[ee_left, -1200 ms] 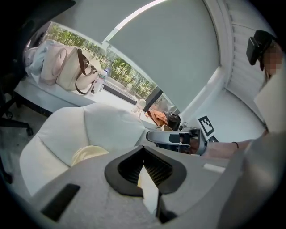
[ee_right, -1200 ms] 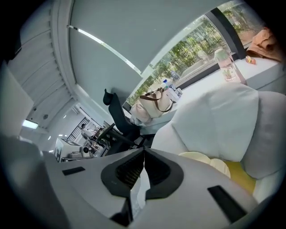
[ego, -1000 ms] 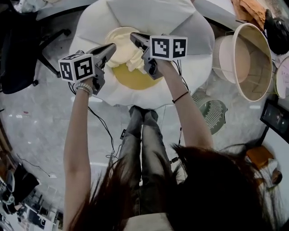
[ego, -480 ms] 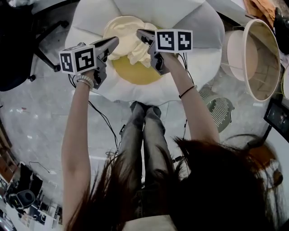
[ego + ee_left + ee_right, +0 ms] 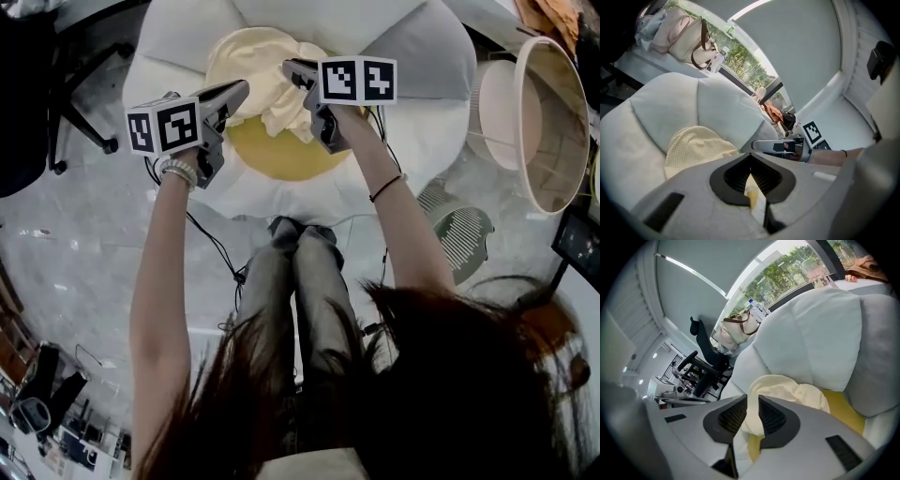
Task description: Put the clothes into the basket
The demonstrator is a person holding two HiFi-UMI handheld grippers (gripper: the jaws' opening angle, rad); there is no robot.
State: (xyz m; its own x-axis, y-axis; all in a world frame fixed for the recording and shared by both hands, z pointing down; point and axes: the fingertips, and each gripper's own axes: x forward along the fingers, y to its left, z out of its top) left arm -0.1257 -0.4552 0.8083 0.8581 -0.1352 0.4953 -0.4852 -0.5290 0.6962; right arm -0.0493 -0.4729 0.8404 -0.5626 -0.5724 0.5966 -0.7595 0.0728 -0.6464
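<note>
Two hand-held grippers meet over one pale yellow garment, which is not yet in the basket. At the left, the left hand-held gripper (image 5: 240, 88) reaches the garment's near edge. Its own view shows the jaws closed together, with a thin sliver of the yellow cloth pinched between the pads. The garment (image 5: 251, 54) lies bunched on the yellow centre (image 5: 277, 155) of a white petal-shaped seat (image 5: 178, 42). Right of it, the right hand-held gripper (image 5: 291, 67) has a fold of the same cloth filling the narrow gap between its pads. Those jaws have just been opening slightly, though the cloth looks gripped. Far right, well apart from the seat, the basket (image 5: 553, 122) shows its open mouth.

I judge this to be the pick-up step, perhaps a regrip. The next move calls for a firm hold on both sides, a lift clear of the seat, and a carry rightward to the basket.

Only the head view shows the basket. Only the gripper views show cloth between the pads. The left one also shows a bag (image 5: 689, 40) by a window, and the right one an office chair (image 5: 701, 364).
</note>
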